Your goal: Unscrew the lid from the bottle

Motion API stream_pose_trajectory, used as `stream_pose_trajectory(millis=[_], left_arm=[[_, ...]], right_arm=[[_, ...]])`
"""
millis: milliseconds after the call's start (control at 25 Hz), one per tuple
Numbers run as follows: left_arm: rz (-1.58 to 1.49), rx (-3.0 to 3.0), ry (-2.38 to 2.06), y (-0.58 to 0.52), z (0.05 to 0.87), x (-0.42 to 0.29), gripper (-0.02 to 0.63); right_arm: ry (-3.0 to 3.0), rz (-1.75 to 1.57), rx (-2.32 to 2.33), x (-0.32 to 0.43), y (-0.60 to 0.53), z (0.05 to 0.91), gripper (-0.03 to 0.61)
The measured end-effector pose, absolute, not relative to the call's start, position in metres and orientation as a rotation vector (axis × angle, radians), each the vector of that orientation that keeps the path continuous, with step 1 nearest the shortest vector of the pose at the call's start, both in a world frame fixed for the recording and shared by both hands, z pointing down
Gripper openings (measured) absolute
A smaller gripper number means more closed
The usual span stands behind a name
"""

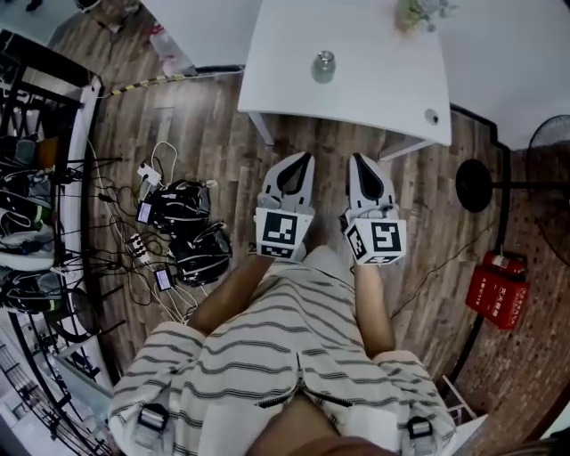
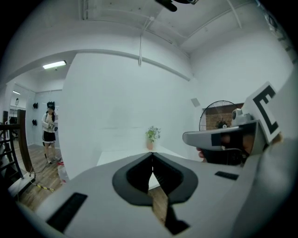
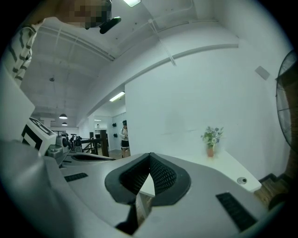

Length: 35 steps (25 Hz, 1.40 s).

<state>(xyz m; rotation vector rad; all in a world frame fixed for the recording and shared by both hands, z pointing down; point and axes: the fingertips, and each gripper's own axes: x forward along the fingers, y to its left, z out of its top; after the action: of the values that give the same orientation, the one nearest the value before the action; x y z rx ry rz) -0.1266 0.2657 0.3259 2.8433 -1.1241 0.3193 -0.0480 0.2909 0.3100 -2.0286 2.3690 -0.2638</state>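
A small clear bottle (image 1: pixel 324 67) with a metal lid stands upright near the middle of the white table (image 1: pixel 374 98) in the head view. My left gripper (image 1: pixel 305 158) and right gripper (image 1: pixel 357 158) are held side by side over the wooden floor, short of the table's near edge. Both are shut with nothing between their jaws. In the left gripper view my left gripper (image 2: pixel 152 155) points at the table edge, and the right gripper's body (image 2: pixel 223 139) shows at the right. In the right gripper view my right gripper (image 3: pixel 150 155) also points at the table. The bottle is hidden in both gripper views.
A small potted plant (image 1: pixel 419 13) stands at the table's far edge, and a round hole (image 1: pixel 432 117) sits near its right corner. Bags and cables (image 1: pixel 178 232) lie on the floor to the left. A fan base (image 1: pixel 474 185) and red box (image 1: pixel 497 289) stand right. A person (image 2: pixel 49 132) stands far off.
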Motion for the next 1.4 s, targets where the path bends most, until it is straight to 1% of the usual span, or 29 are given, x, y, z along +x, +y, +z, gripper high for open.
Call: stream_pose_trajectory(millis=[320, 840, 1160, 1400], left_arm=[[0.351, 2.813, -1.151, 0.207, 0.34, -0.097, 0.0], [0.414, 2.665, -1.342, 0.085, 0.377, -0.031, 0.0], [0.496, 2.598, -1.393, 0.056, 0.405, -0.011, 0.0], [0.556, 2.587, -1.35, 0.037, 0.43, -0.005, 0.002]], right_arm=[[2.39, -0.291, -2.002, -0.019, 0.233, 0.32, 0.011], [2.597, -0.356, -1.844, 0.051, 0.097, 0.347, 0.011], [2.701, -0.417, -1.765, 0.066, 0.062, 0.371, 0.011], [2.754, -0.469, -1.734, 0.062, 0.038, 0.398, 0.011]])
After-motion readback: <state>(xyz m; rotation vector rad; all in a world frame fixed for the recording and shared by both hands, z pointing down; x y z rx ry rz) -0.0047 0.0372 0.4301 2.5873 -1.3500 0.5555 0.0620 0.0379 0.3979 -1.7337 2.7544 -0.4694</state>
